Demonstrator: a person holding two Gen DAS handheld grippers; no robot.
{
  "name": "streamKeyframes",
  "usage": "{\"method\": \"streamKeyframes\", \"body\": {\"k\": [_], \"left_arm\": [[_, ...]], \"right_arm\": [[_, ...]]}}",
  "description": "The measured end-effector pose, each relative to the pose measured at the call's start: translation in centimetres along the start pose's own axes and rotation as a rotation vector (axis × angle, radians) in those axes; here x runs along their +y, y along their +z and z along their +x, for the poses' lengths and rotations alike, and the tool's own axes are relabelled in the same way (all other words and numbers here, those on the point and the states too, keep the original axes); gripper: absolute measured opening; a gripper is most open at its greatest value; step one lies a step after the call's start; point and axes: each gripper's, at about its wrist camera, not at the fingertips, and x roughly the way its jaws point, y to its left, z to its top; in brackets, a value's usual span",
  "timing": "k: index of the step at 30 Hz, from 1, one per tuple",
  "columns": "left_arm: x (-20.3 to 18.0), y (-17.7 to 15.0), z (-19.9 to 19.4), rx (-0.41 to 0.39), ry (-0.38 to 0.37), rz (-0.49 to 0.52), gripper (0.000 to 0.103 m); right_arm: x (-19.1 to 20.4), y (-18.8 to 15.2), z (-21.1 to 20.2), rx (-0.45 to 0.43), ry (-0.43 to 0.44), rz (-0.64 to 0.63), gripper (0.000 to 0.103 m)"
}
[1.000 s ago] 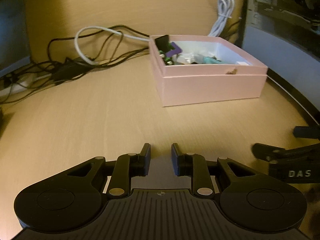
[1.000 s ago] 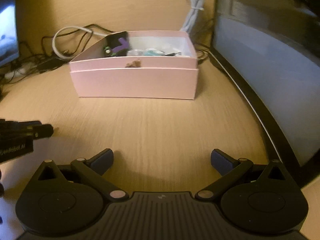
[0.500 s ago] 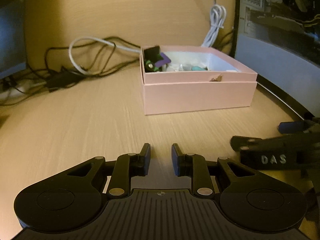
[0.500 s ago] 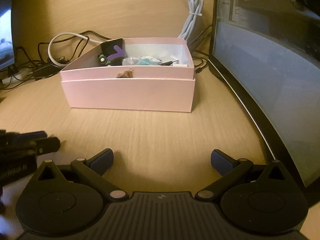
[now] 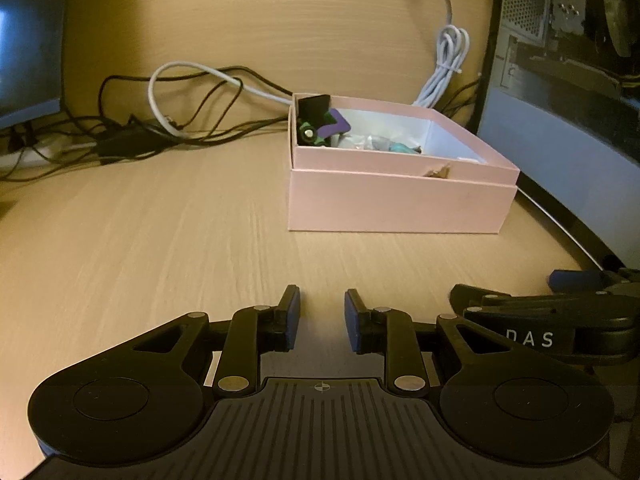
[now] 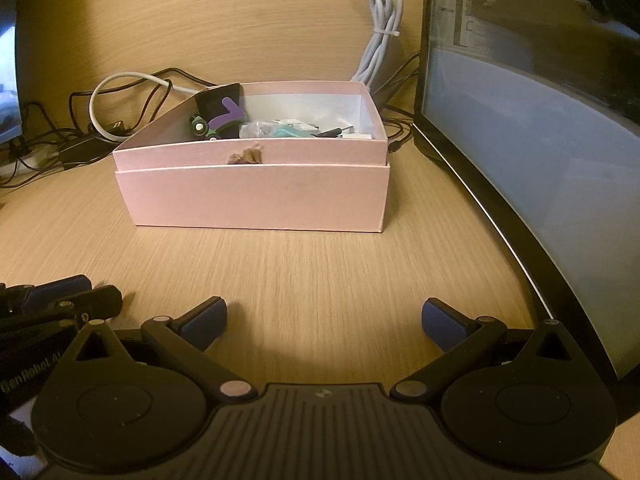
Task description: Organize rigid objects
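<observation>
An open pink box (image 5: 400, 204) (image 6: 256, 196) stands on the wooden desk ahead of both grippers. It holds a black, purple and green toy (image 5: 320, 124) (image 6: 218, 118), a teal piece (image 5: 400, 147) (image 6: 288, 132) and other small items, partly hidden by its front wall. My left gripper (image 5: 322, 320) hovers low over the bare desk, well short of the box, its pads a narrow gap apart with nothing between them. My right gripper (image 6: 324, 320) is wide open and empty, also short of the box. Each gripper shows at the edge of the other's view (image 5: 560, 312) (image 6: 60, 300).
Tangled black and white cables (image 5: 180, 120) lie behind the box on the left. A tied white cable bundle (image 6: 380, 36) hangs at the back wall. A large dark monitor (image 6: 540, 140) lines the right side of the desk. Another screen (image 5: 28, 60) stands at far left.
The left wrist view has rolled and tilted up, so the box now sits more level and central. The right gripper shows further into its right edge. Both jaws stand as before.
</observation>
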Motion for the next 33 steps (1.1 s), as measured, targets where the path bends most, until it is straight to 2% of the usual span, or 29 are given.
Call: {"method": "streamKeyframes", "body": {"k": [6, 33], "left_arm": [[-1.3, 0.0, 0.3, 0.004, 0.041, 0.083, 0.027], [-1.1, 0.0, 0.3, 0.005, 0.03, 0.073, 0.027]], "right_arm": [[0.0, 0.0, 0.0, 0.0, 0.001, 0.0, 0.103], [0.0, 0.0, 0.0, 0.0, 0.001, -0.001, 0.103]]}}
